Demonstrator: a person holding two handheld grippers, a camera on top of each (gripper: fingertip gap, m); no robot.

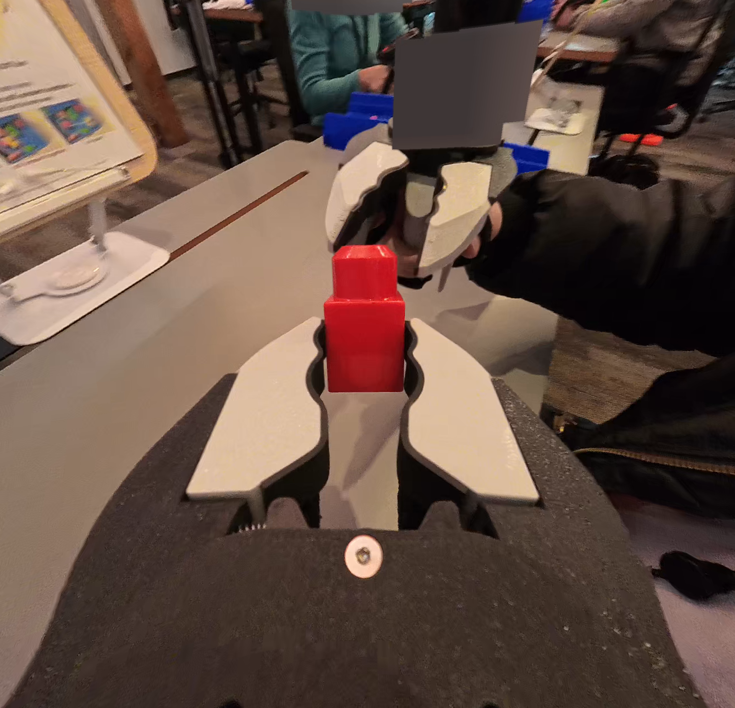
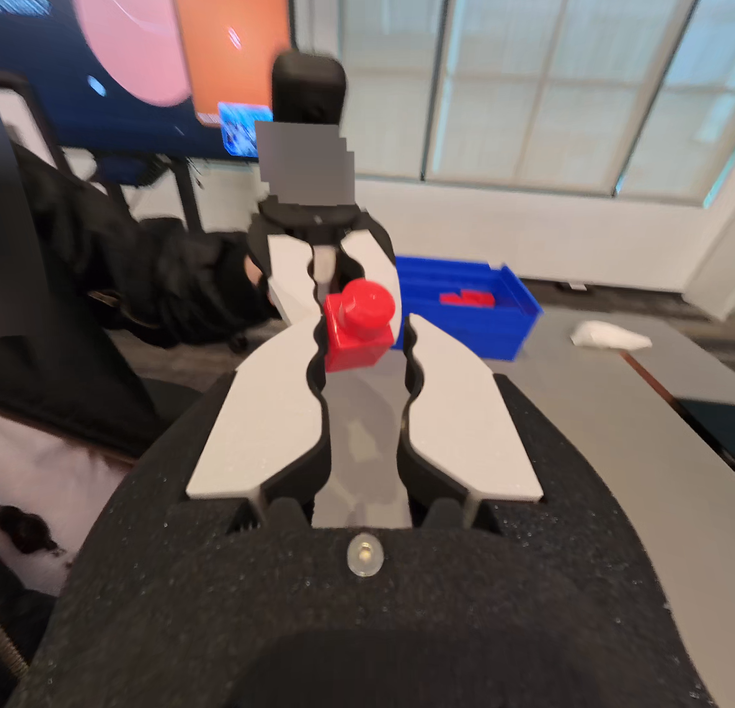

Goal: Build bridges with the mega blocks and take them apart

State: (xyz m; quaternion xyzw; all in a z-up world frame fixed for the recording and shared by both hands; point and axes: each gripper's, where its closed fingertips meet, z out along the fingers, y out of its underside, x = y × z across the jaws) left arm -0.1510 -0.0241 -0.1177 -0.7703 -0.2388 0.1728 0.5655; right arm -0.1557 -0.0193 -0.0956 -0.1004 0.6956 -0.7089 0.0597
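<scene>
My left gripper (image 1: 364, 331) is shut on a red one-stud mega block (image 1: 364, 342) and holds it above the grey table (image 1: 139, 370), stud pointing away from me. My right gripper (image 1: 387, 249) faces it from just beyond the stud, its jaws apart and empty. In the right wrist view the red block (image 2: 358, 327) sits tilted between my right gripper's (image 2: 364, 331) open fingertips, close against the left finger (image 2: 278, 370), with a gap to the right one. The left gripper (image 2: 334, 287) holds it from behind.
A blue bin (image 2: 469, 331) with red blocks (image 2: 467, 299) stands on the table behind the grippers. A white crumpled thing (image 2: 608, 335) lies to its right. An instruction board on a white stand (image 1: 79, 283) is at the table's left. People sit at tables behind. My two grippers' fingertips are within a few centimetres of each other.
</scene>
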